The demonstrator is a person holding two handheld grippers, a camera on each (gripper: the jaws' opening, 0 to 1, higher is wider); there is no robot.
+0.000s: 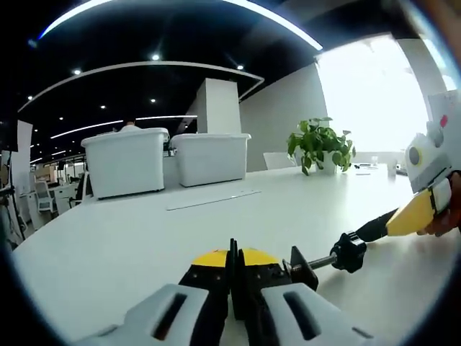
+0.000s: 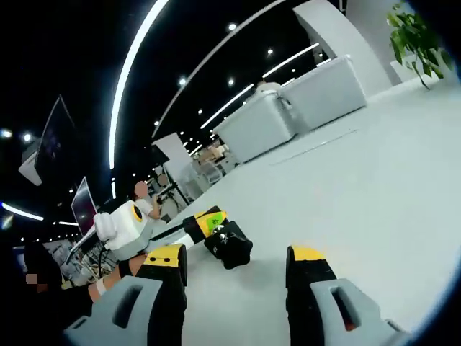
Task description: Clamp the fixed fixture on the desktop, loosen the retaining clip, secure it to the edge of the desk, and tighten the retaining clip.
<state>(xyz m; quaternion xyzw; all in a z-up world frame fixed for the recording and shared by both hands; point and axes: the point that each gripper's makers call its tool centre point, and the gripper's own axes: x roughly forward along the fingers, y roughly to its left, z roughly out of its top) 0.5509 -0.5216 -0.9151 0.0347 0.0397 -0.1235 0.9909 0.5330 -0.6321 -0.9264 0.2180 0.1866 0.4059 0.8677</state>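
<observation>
The clamp fixture (image 1: 243, 258), black with a yellow top, sits low on the white table (image 1: 130, 238), and my left gripper (image 1: 232, 277) is shut on its thin black body. Its screw runs right to a black knob (image 1: 349, 251). My right gripper (image 1: 385, 225) comes in from the right, its yellow-and-black finger reaching the knob, with a hand behind it. In the right gripper view my right gripper (image 2: 238, 261) is open, and the knob (image 2: 229, 247) lies just ahead between the yellow-tipped jaws. Behind it are the fixture's yellow part (image 2: 207, 219) and the white left gripper (image 2: 121, 226).
Two white bins (image 1: 126, 162) (image 1: 212, 157) stand at the table's far side, with a flat strip (image 1: 212, 200) lying in front of them. A potted plant (image 1: 320, 144) stands at the back right by a bright window. A person (image 2: 140, 191) and monitors are beyond the table.
</observation>
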